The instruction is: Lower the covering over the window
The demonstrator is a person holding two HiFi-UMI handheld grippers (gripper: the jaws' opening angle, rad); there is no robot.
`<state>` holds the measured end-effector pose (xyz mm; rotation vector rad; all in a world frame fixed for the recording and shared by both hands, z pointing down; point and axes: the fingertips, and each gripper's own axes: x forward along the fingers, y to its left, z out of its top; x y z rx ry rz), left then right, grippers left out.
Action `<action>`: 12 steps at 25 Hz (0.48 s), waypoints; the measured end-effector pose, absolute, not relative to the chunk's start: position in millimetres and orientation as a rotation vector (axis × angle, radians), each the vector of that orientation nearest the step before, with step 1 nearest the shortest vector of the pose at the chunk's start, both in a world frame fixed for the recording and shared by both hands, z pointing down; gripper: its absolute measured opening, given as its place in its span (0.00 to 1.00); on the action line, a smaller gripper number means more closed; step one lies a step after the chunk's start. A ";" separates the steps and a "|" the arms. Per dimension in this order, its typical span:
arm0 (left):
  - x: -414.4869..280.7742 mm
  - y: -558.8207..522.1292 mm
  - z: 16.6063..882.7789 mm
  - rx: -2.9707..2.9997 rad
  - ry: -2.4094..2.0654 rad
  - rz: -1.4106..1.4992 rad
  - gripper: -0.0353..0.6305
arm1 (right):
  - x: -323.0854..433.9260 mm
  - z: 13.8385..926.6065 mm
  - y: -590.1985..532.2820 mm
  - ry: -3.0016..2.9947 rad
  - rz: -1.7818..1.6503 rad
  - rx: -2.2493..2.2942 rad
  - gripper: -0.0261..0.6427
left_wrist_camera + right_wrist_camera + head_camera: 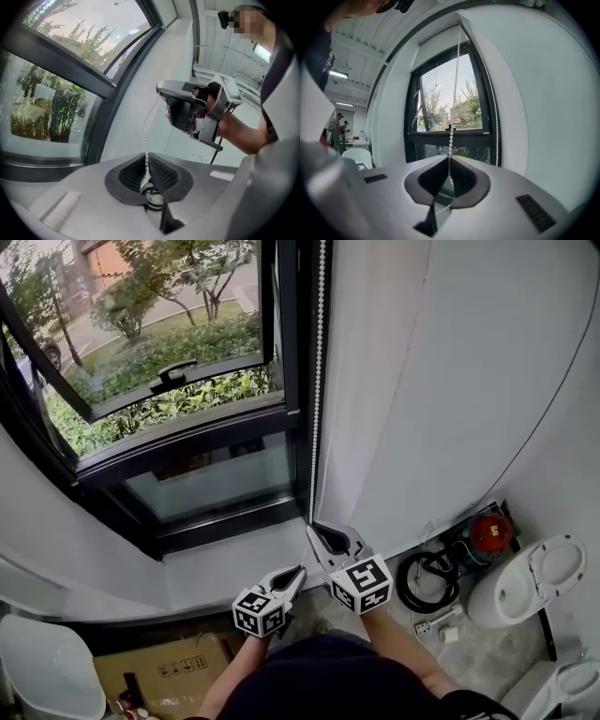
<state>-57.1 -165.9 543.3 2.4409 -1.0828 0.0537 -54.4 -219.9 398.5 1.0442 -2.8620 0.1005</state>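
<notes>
The window (169, 381) is bare – the blind (440, 37) sits rolled up high. The fingers of the left gripper (294, 574) and right gripper (317, 531) both pinch the bead chain (319, 381). The pulling looks barely begun.

Head view: steeply down over window (178, 381). Gripper views: close along jaws, window shared.

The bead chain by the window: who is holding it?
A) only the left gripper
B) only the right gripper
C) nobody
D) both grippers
D: the left gripper and the right gripper each have their fingers shut on the bead chain, as each gripper's own view shows.
</notes>
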 end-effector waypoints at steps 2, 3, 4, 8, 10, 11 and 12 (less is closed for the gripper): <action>-59.5 -160.3 542.1 2.457 -1.059 0.037 0.07 | -59.8 407.8 -215.2 -2.847 0.106 1.035 0.06; -61.2 -157.9 540.6 2.467 -1.050 0.027 0.07 | -63.1 413.8 -213.4 -2.836 0.110 1.027 0.06; -63.4 -155.9 538.5 2.478 -1.045 0.015 0.07 | -66.4 421.0 -211.5 -2.821 0.114 1.019 0.06; -76.5 -150.3 524.3 2.514 -1.049 -0.041 0.07 | -73.9 455.3 -201.4 -2.760 0.162 1.006 0.06; -83.7 -150.6 511.1 2.541 -1.058 -0.073 0.07 | -74.3 467.9 -198.7 -2.740 0.184 1.005 0.06; -87.0 -151.1 503.6 2.558 -1.065 -0.087 0.07 | -74.0 472.5 -198.1 -2.735 0.193 1.006 0.06; -89.7 -151.1 496.0 2.575 -1.071 -0.102 0.07 | -73.4 476.2 -197.2 -2.735 0.203 1.007 0.06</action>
